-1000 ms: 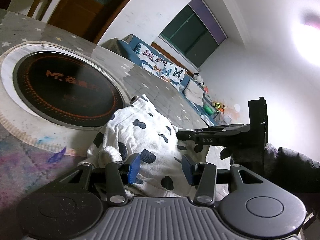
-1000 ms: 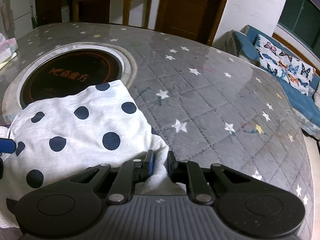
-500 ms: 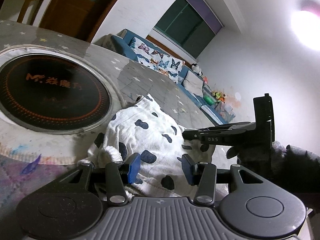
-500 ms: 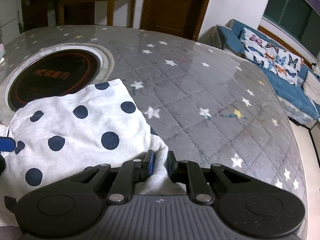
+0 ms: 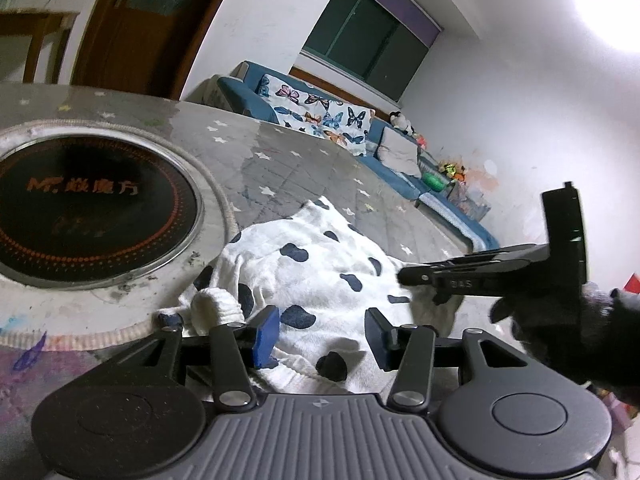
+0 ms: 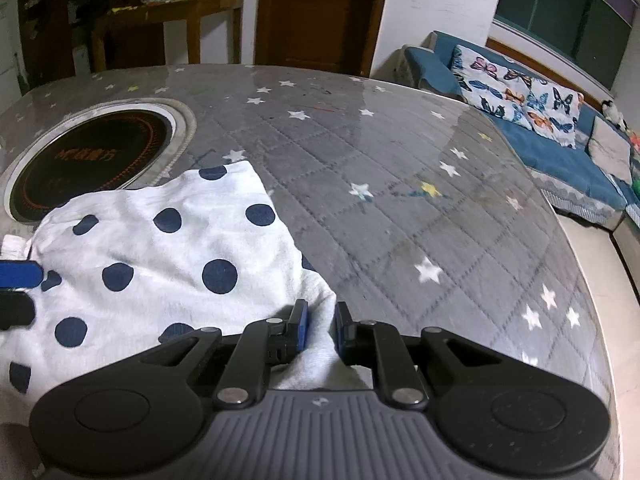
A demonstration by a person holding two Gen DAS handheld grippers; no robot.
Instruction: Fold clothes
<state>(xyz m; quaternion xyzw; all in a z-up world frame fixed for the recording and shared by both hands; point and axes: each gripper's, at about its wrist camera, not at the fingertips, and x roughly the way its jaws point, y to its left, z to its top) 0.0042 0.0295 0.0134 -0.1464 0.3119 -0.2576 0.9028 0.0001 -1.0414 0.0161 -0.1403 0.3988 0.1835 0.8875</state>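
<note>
Garment, soft white dotted knit, pinched by right fingers; left fingers spread.

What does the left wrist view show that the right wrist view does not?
Only the left wrist view: the open left claw over the dotted garment, the right claw seen from the side, a ribbed white cuff, a ceiling light.

Only the right wrist view: the right claw shut on the garment's edge, a wooden side table.

Both: garment, round black cooktop, star-patterned tabletop, blue sofa.
</note>
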